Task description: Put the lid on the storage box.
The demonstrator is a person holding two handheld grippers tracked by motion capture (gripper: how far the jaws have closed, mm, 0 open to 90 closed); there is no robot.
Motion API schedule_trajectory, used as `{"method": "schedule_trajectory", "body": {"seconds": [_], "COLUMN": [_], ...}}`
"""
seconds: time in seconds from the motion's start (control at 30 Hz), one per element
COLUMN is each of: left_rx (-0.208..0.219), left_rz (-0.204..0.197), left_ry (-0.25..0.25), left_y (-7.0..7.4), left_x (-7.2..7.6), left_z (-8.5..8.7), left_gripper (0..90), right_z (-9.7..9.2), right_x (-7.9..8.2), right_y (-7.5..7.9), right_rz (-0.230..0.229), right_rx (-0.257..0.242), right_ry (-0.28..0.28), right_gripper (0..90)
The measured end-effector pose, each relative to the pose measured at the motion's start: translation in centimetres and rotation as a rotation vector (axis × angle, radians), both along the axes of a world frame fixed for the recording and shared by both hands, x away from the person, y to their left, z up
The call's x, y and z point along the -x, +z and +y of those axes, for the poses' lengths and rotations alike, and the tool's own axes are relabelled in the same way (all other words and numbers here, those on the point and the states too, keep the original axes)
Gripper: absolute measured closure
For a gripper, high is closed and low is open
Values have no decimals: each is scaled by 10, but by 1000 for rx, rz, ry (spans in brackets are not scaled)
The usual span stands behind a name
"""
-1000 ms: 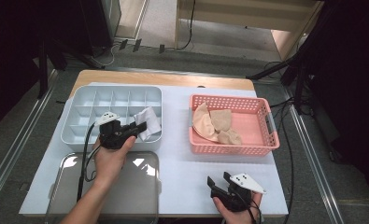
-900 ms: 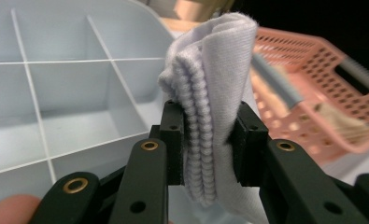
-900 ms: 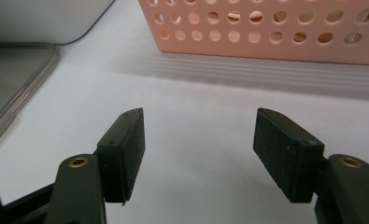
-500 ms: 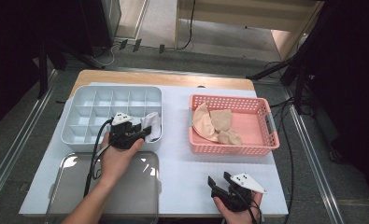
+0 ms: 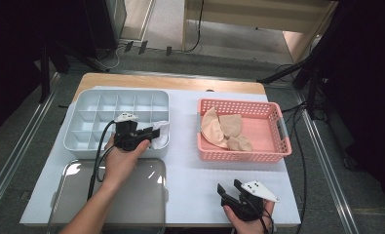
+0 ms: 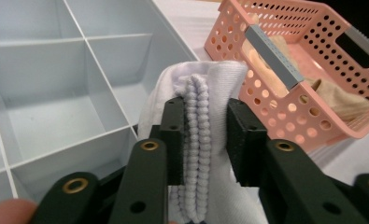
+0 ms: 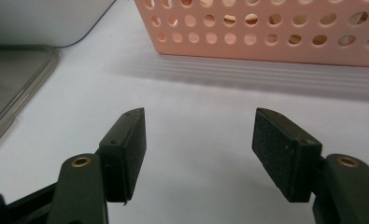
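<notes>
High view: the left forearm reaches up from the near edge, its hand carrying the left gripper (image 5: 148,133) over the near right corner of the grey divided tray (image 5: 90,119), pointing right. Its jaws have just been closing and clamp a folded white sock (image 6: 205,102), ribbed cuff running upright between the pads. The right gripper (image 5: 225,191) rests at the near edge, jaws apart and empty, near the pink basket (image 5: 273,109).

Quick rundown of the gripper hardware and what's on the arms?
Both grippers are black: the left gripper and the right gripper. Each has two flat rectangular pads on arms with brass-coloured rivets. A pale three-cornered plate tops each body, and a black cable trails from each. Forearms are bare, no sleeves.
</notes>
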State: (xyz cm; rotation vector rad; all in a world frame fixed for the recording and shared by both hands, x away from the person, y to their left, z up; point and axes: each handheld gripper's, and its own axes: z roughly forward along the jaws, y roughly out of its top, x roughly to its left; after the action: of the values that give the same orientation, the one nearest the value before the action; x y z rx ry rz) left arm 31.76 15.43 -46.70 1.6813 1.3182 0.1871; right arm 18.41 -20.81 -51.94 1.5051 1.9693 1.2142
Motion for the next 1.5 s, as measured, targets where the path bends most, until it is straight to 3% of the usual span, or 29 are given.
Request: {"method": "schedule_trajectory", "body": {"seconds": [0.17,0.23,0.33,0.4,0.47,0.53,0.63,0.73,0.8,0.87,0.97,1.0,1.23,1.33,1.43,1.5], "left_rx": [-44,-97,-185,-177,-154,-119,-138,-180,-228,-199,-154,-161,-210,-278,-413,-461], "left_rz": [82,123,153,166,152,89,3,23,63,89,106,112,227,274,296,314], "left_ry": [-39,-76,-119,-127,-139,-122,-55,-43,-7,-19,-50,-57,-163,-201,-216,-215], "left_y": [-3,-1,1,1,5,9,14,12,9,7,8,8,-1,0,-1,0], "left_x": [-7,-12,-17,-18,-15,-8,-4,-10,-16,-20,-23,-24,-37,-44,-48,-50], "left_z": [-3,-6,-14,-14,-10,-6,-8,-15,-19,-21,-19,-18,-15,-20,-35,-41], "left_gripper": [746,746,743,728,686,567,379,253,235,276,596,635,726,734,741,748], "right_z": [0,0,1,2,2,1,-1,0,1,1,0,0,0,0,2,2], "right_x": [-1,-1,-1,-1,-1,-1,-2,-3,-2,-1,-2,-2,-2,-2,-2,-3], "right_y": [0,-1,-1,-1,-1,-1,-2,-2,-1,-1,-2,-2,-2,-2,-2,-2], "right_rz": [3,2,1,3,4,3,7,8,9,10,7,8,10,11,15,8], "right_rx": [1,1,5,5,5,6,-2,-5,-5,-4,-4,-4,-1,-1,-1,4], "right_ry": [1,0,6,9,7,6,1,3,1,2,7,7,8,6,5,15], "right_gripper": [357,357,358,359,359,360,361,361,361,362,364,364,366,368,369,369]}}
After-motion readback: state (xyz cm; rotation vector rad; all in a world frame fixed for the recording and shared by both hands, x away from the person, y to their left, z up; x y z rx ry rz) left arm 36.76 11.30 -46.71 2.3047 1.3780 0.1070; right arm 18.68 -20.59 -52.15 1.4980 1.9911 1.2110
